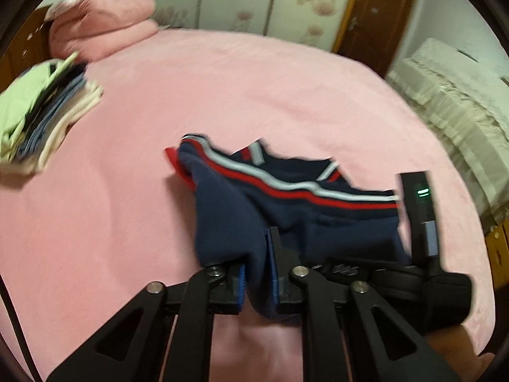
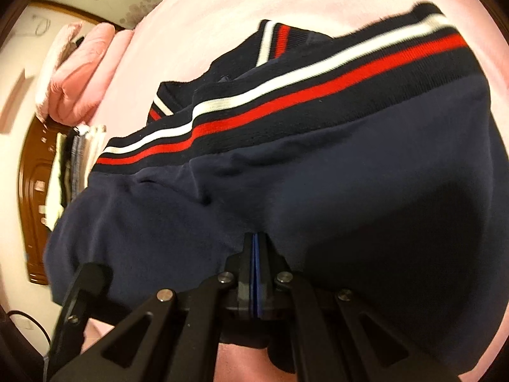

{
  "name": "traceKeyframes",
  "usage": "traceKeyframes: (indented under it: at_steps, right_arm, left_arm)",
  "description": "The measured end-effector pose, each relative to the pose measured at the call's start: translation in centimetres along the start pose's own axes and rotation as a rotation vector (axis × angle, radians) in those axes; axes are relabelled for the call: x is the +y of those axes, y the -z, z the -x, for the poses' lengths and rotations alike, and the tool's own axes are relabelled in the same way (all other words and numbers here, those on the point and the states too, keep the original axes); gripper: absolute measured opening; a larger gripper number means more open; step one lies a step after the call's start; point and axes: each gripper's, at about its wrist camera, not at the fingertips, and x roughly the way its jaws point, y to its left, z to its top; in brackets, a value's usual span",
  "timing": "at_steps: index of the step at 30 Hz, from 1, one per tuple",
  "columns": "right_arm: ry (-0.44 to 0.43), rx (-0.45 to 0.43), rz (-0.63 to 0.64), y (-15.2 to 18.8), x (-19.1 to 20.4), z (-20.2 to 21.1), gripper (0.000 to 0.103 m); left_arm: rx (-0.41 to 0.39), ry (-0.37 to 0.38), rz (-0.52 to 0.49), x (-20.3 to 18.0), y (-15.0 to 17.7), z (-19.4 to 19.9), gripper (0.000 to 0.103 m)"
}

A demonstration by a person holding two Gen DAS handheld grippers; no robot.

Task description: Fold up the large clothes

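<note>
The navy garment is soft matt knit with ribbed striped trim; the bed wears fuzzy pink fleece; the door is glossy wood.

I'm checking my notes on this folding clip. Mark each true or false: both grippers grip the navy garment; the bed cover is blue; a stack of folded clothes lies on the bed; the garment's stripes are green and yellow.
1. Both the left gripper and right gripper grip the navy garment: true.
2. Bed cover is blue: false, pink.
3. Folded stack lies on the bed: true.
4. Stripes are green and yellow: false, red and white.
</note>
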Motion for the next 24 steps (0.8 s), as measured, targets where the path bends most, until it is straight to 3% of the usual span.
traceKeyframes:
  at_steps: [4,10,14,18,19,20,21,24]
  right_arm:
    - [-0.05,0.031,0.021,0.0,-0.7,0.6,0.0]
    - [-0.099,0.103,0.054,0.1,-2.3,1.5,0.0]
    - [-0.163,0.156,0.031,0.0,-4.3,2.4,0.0]
    - [-0.178,0.184,0.057,0.1,-5.1,2.7,0.0]
    - [-0.166,0.187,0.071,0.2,-4.8,2.6,0.0]
    - [-0.158,0.187,0.081,0.3,-4.6,2.5,0.0]
    - [-0.15,0.186,0.089,0.3,-4.4,2.5,0.0]
    - [-0.144,0.172,0.073,0.7,-4.7,2.6,0.0]
  left_arm:
    - [-0.025,0.026,-0.102,-3.5,-0.5,0.9,0.006]
    - [-0.02,-0.043,-0.173,-6.8,0.0,0.6,0.006]
    - [0.036,-0.046,-0.152,-7.6,0.4,0.4,0.006]
    - [0.081,-0.134,-0.085,-5.8,0.4,-0.2,0.01]
    - [0.093,-0.164,-0.071,-5.1,0.3,-0.5,0.022]
    - [0.12,-0.187,-0.062,-4.3,0.2,-0.9,0.044]
    - [0.141,-0.196,-0.05,-3.6,0.1,-1.3,0.051]
    - [0.174,-0.175,0.066,-0.6,0.5,-2.1,0.054]
